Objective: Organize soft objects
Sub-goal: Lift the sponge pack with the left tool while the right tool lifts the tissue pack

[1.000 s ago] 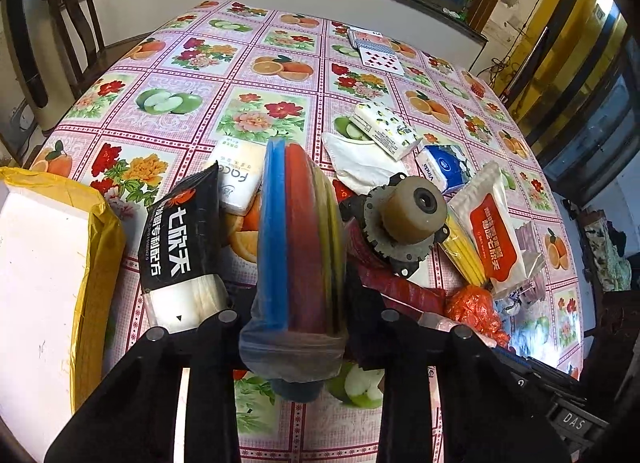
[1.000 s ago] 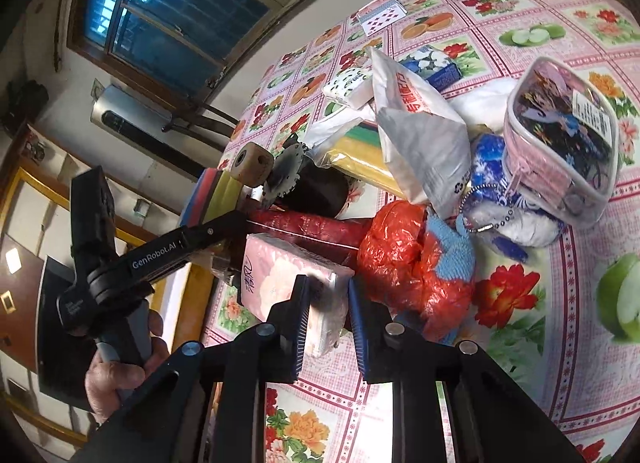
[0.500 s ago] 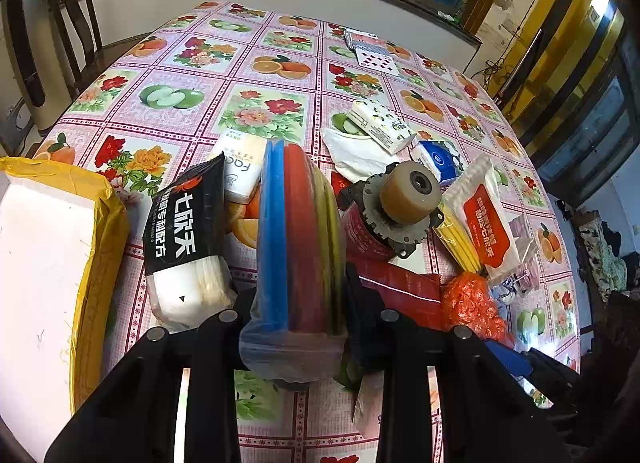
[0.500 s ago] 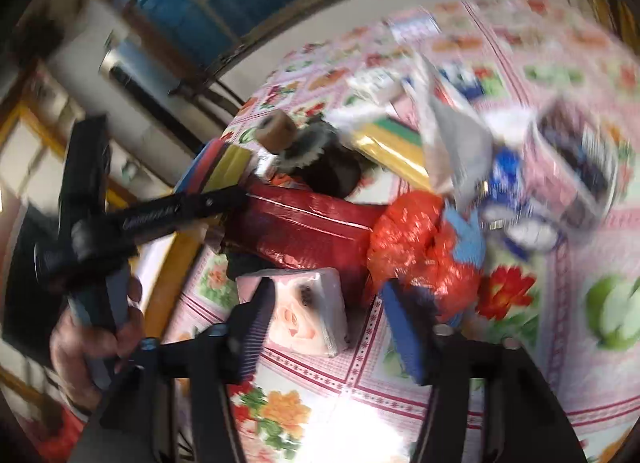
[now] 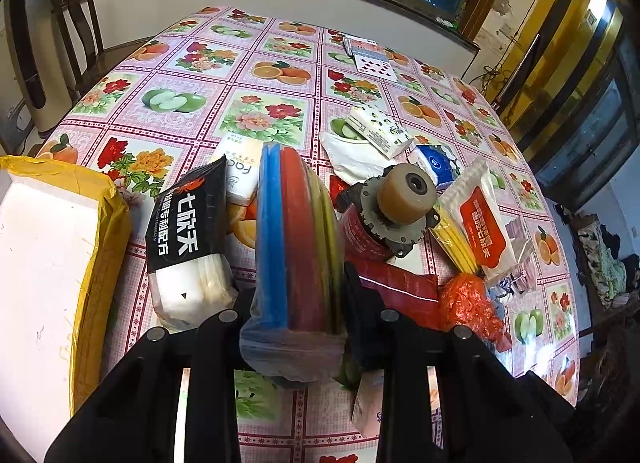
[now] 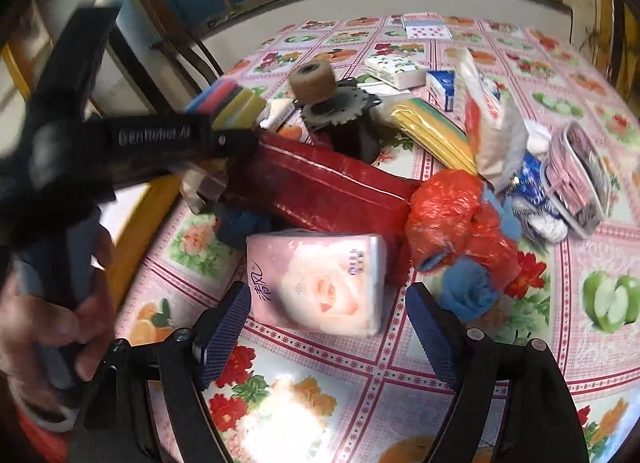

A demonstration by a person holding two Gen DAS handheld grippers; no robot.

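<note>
Bagged stack of coloured sponge cloths [image 5: 296, 247], blue, red and yellow-green in clear plastic, stands on edge, clamped between the fingers of the left gripper [image 5: 298, 323]; jaws closed tight on its lower end. It is at the near edge of the table covered in pink fruit-and-flower oilcloth [image 5: 200, 75].

Pink tissue pack with a rose print [image 6: 316, 283] lies flat on the cloth, between the blue-padded fingers [image 6: 226, 323] of the right gripper [image 6: 328, 327]. Jaws spread wide, pads clear of the pack on both sides, nothing held.

Just beside the sponge stack: black wet-wipe packet with white lettering [image 5: 186, 239] on its left, a red shiny packet [image 5: 396, 287] on its right. Behind the red packet, a dark round motor part with a tan roller on top [image 5: 400, 203]. Crumpled orange-red plastic bag [image 6: 456, 219] touches the red packet's end, blue knitted cloth [image 6: 468, 295] below it.

A person's hand [image 6: 52, 327] grips the left tool's handle.
</note>
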